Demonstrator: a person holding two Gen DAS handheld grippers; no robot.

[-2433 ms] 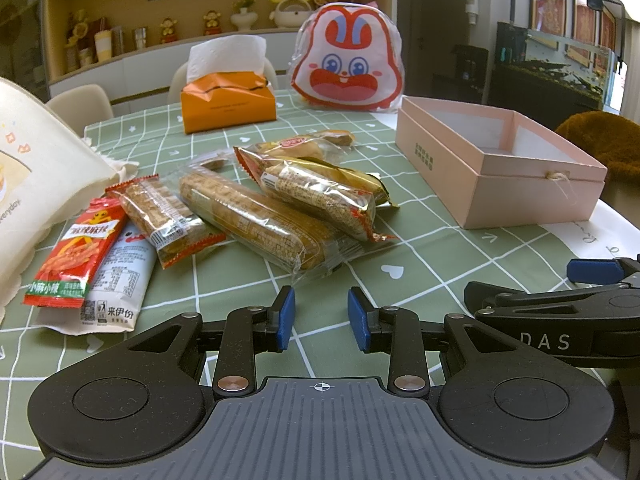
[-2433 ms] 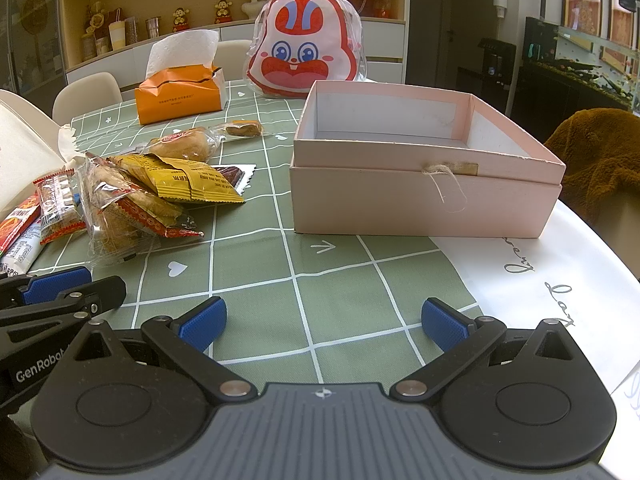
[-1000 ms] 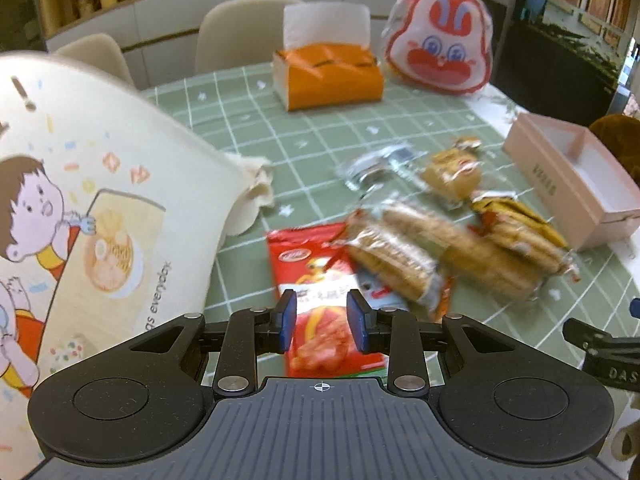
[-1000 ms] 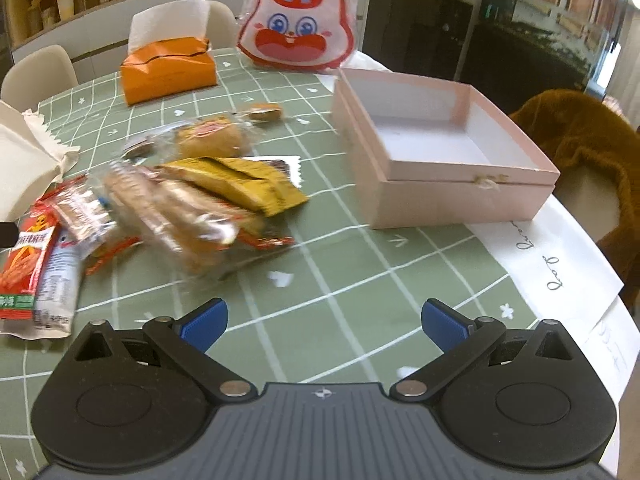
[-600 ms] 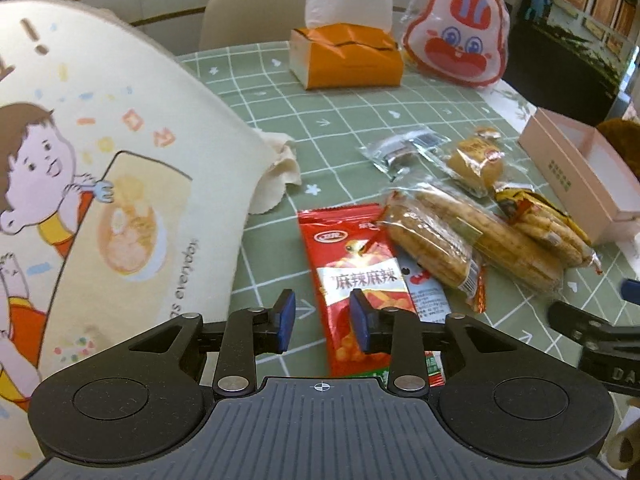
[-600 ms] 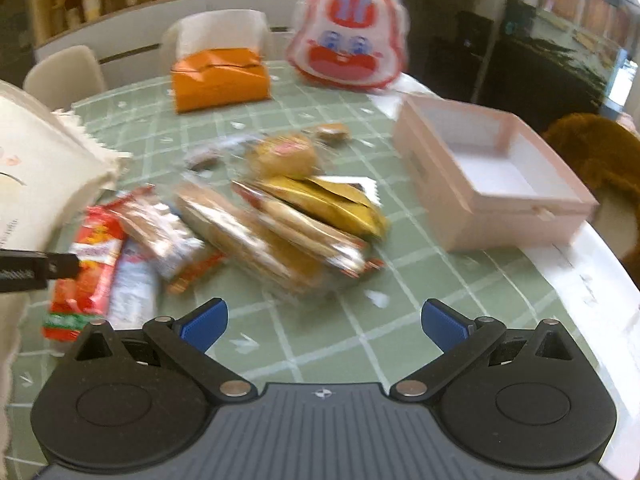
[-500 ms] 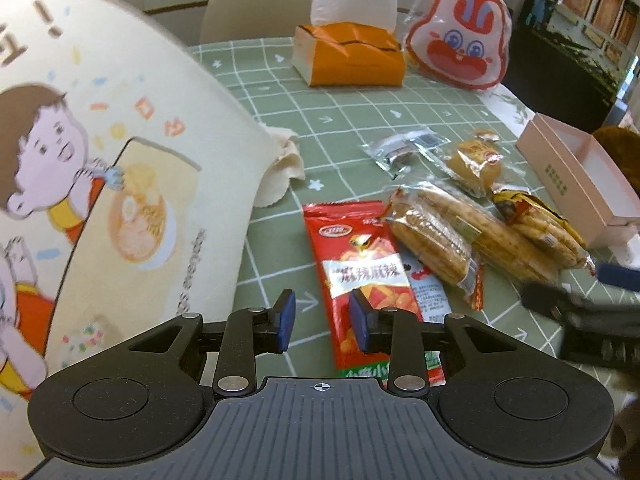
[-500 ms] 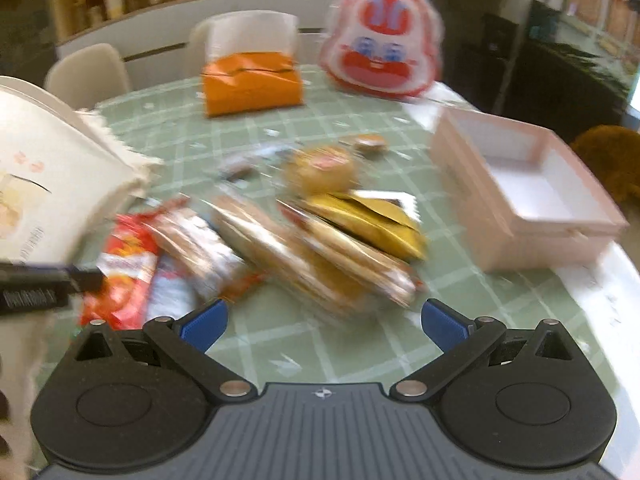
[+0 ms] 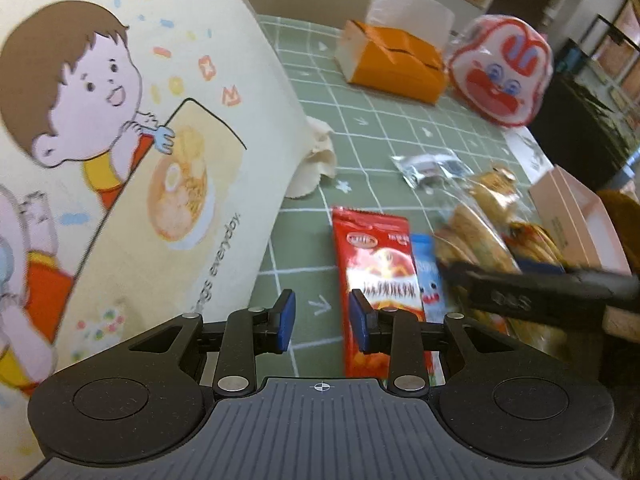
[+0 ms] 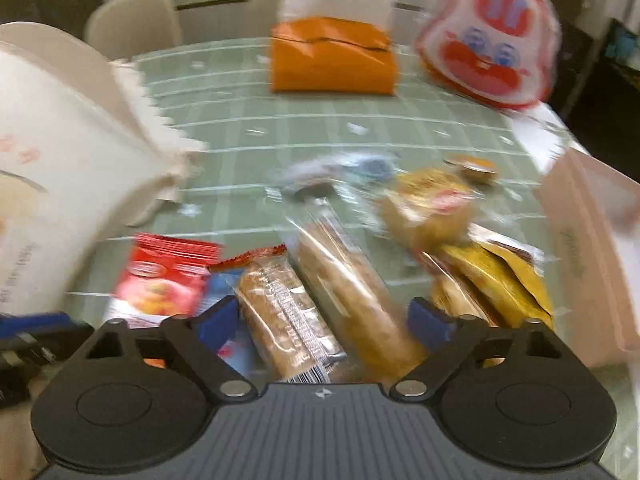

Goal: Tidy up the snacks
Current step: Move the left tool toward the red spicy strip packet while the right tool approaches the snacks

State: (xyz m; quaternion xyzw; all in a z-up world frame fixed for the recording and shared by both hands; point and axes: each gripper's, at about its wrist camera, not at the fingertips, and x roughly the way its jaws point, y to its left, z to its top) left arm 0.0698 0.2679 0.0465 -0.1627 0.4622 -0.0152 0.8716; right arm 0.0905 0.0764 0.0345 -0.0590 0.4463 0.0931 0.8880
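The green checked surface (image 9: 304, 248) is carrying everything, and the biggest thing on it, the cartoon-printed tote bag (image 9: 120, 152), is now filling the left half of your left wrist view, where a couple of seconds ago it was only a sliver at the edge. You are swinging both hands toward the bag end of the pile, away from the pink box (image 10: 596, 248) that was facing your right hand.

Your right claw (image 10: 326, 318) is hanging over the two long clear-wrapped biscuit packs (image 10: 320, 296). Its jaws have just been narrowing from full width, with the packs showing between them but not yet pressed, so it is gripping nothing. That reads as the start of a pick, probably for the box.

Your left claw (image 9: 322, 322) is sitting narrow and empty over bare cloth, just left of the red snack packet (image 9: 376, 264), with the blue packet (image 9: 428, 280) tucked against that packet's far side.

The right view is badly smeared, so I can't say for sure whether your jaws are straddling one biscuit pack or both. The yellow packets (image 10: 496, 280) and the round bun (image 10: 428, 200) are blurring together, and in the left view the right claw's arm is hiding part of the pile. The box is cut off at the frame edge in both views.
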